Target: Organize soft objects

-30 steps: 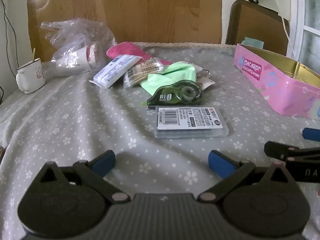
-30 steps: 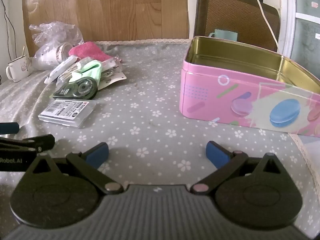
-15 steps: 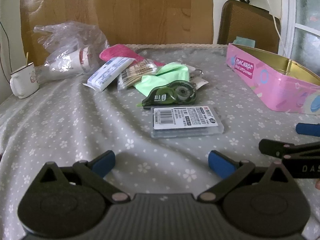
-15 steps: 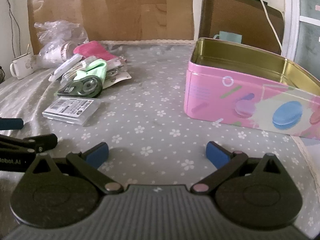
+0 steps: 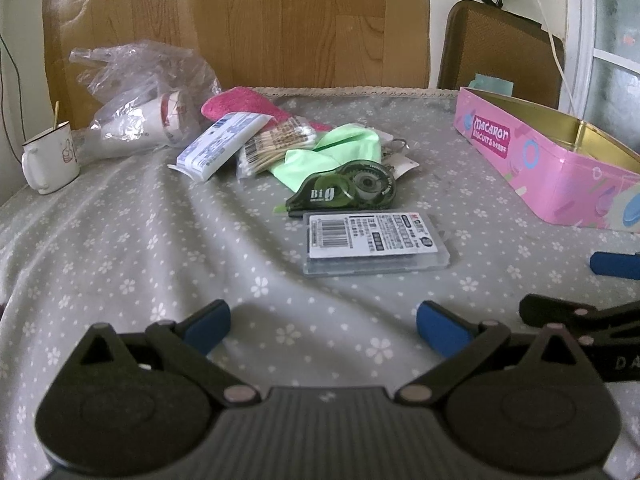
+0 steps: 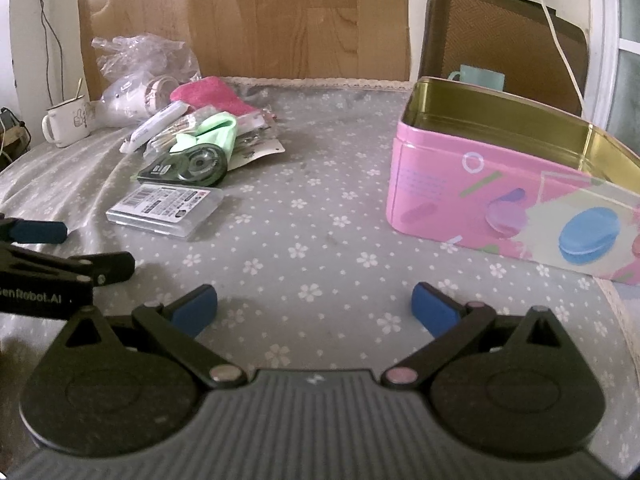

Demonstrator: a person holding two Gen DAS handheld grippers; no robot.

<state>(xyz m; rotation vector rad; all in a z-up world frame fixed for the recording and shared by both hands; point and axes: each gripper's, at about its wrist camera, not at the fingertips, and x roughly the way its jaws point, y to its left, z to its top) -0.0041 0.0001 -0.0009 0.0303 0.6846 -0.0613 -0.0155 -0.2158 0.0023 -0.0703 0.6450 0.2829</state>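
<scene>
A pile lies mid-table: a pink towel (image 5: 240, 104), a light green cloth (image 5: 336, 152), a cotton swab pack (image 5: 276, 146), a white-blue packet (image 5: 222, 146), a green correction tape (image 5: 348, 192) and a clear flat case (image 5: 372, 242). An open pink tin (image 6: 500, 184) stands at the right. My left gripper (image 5: 322, 322) is open and empty, short of the clear case. My right gripper (image 6: 314, 308) is open and empty, over bare cloth left of the tin. The pile also shows in the right wrist view, with the green cloth (image 6: 216, 130) and pink towel (image 6: 208, 94).
A crumpled plastic bag with a paper cup (image 5: 144, 116) and a white mug (image 5: 50, 160) sit at the far left. A brown chair (image 6: 504, 40) stands behind the table. The grey flowered tablecloth (image 5: 140, 240) is wrinkled at the left.
Both grippers have risen and tilted slightly, so the table items sit a bit lower and the view shifted. Both stay open; nothing on the table has moved.
</scene>
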